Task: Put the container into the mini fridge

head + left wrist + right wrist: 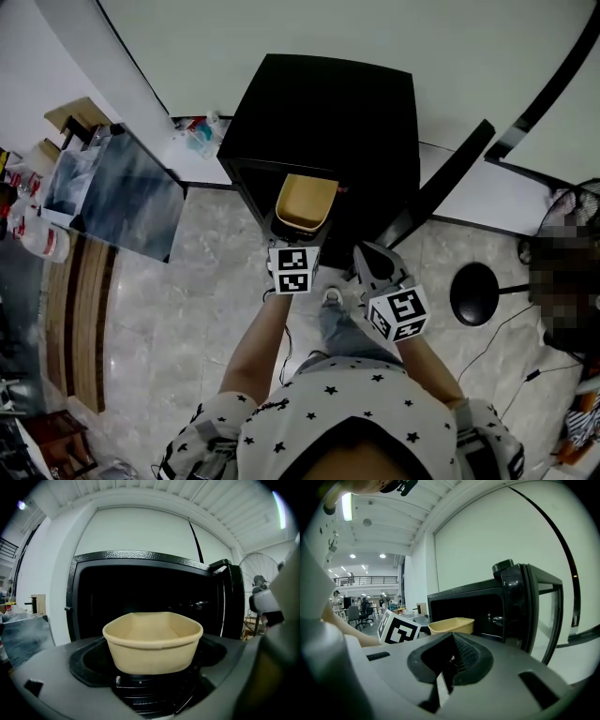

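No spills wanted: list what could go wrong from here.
The left tool holds the lidless container by its near end, so it may tilt or slip. Its rim could catch on the mini fridge. The open door stands near the right tool; a bump could swing it.

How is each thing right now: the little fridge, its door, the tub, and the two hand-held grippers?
Mini fridge: open, dark inside.
Fridge door: swung wide open.
Container: empty, upright, held at the fridge's mouth.
Left hand-held gripper: shut on the container.
Right hand-held gripper: shut, holding nothing, hanging in front of the fridge.
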